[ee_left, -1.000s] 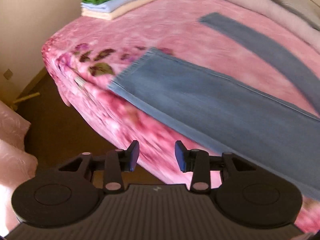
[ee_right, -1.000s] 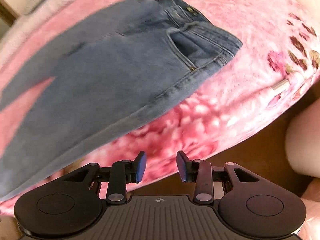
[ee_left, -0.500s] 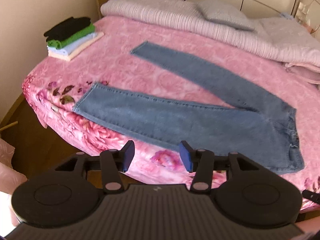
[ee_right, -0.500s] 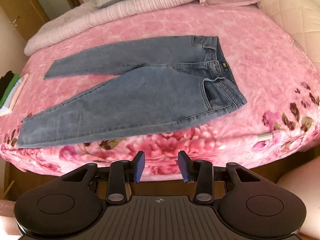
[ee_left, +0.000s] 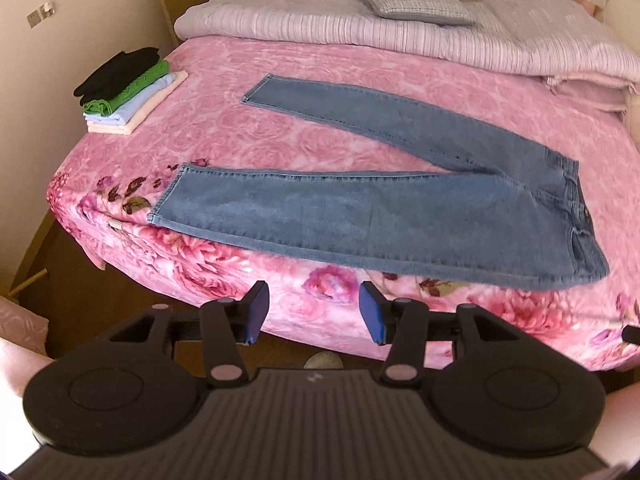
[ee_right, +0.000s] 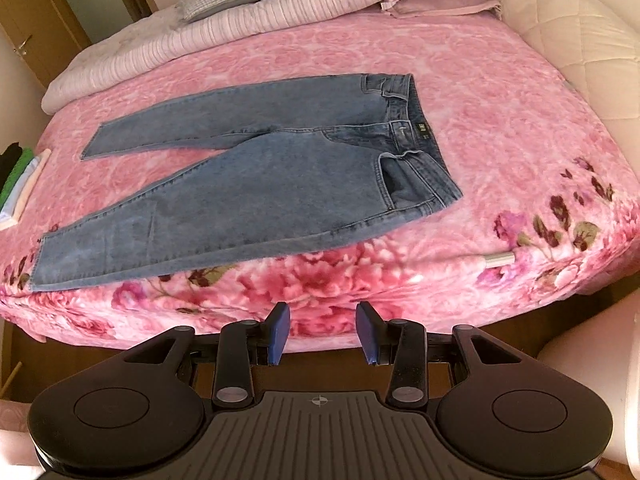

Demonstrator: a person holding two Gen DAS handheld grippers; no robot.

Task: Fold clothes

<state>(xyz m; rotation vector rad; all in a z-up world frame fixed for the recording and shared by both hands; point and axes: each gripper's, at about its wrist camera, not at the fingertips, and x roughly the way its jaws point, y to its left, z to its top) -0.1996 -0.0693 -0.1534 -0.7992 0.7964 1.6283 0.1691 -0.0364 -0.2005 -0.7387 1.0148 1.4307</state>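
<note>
A pair of blue jeans (ee_left: pixel 360 216) (ee_right: pixel 260 184) lies flat on the pink floral bed, legs spread in a V toward the left and the waistband at the right. The near leg runs along the bed's front edge. My left gripper (ee_left: pixel 310 312) hangs open in front of the bed edge, below the near leg, holding nothing. My right gripper (ee_right: pixel 322 330) is open too, off the front edge below the jeans' hip, with nothing between its fingers.
A stack of folded clothes (ee_left: pixel 128 88) (ee_right: pixel 18 184), black and green on top, sits at the bed's far left corner. A folded pale quilt (ee_left: pixel 400 36) and a grey pillow (ee_left: pixel 416 8) lie along the back. Brown floor (ee_left: pixel 80 292) lies below the bed edge.
Both grippers have pulled back and up from the bed, so the whole pair of jeans shows. The jeans lie still and both grippers stay open.
</note>
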